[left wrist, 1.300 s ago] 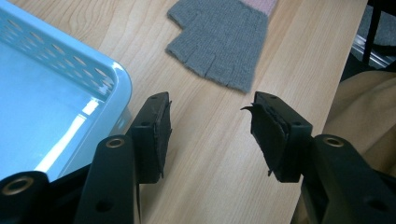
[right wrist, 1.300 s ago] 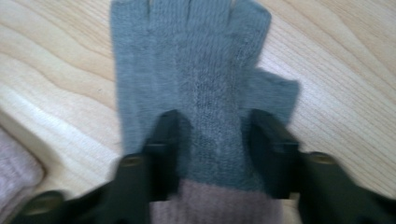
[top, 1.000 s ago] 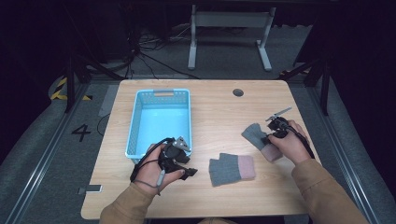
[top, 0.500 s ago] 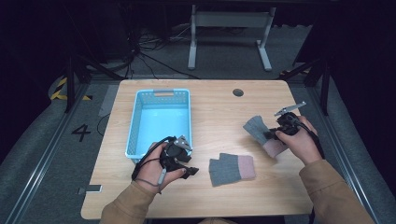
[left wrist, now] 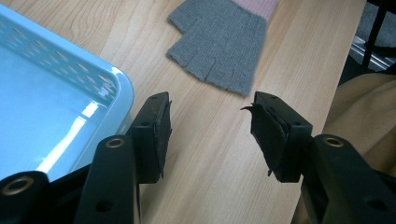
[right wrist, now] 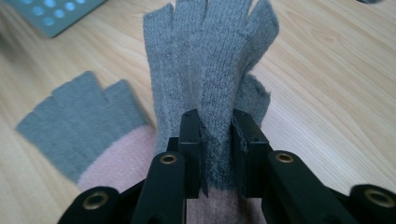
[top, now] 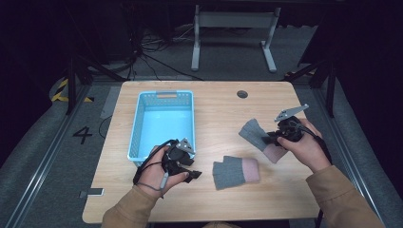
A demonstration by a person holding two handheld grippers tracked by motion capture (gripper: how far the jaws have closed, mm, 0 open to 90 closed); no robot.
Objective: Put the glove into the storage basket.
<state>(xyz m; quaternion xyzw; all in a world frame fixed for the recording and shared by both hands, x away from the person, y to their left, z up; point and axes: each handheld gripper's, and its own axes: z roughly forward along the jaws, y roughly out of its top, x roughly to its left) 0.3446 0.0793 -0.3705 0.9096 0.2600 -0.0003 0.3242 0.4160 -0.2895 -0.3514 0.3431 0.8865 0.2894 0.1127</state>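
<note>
Fingerless gloves, two, grey with pink cuffs: one clenched in right tool, lifted off counter, cuff hidden; other flat mid-counter. Left tool released, empty, beside one blue basket, cut off there.

A pale wooden table fills the middle of the high view. On it – left of centre – sits a light-blue basket. A grey glove with a pink cuff lies flat at lower centre, well apart from the basket.
</note>
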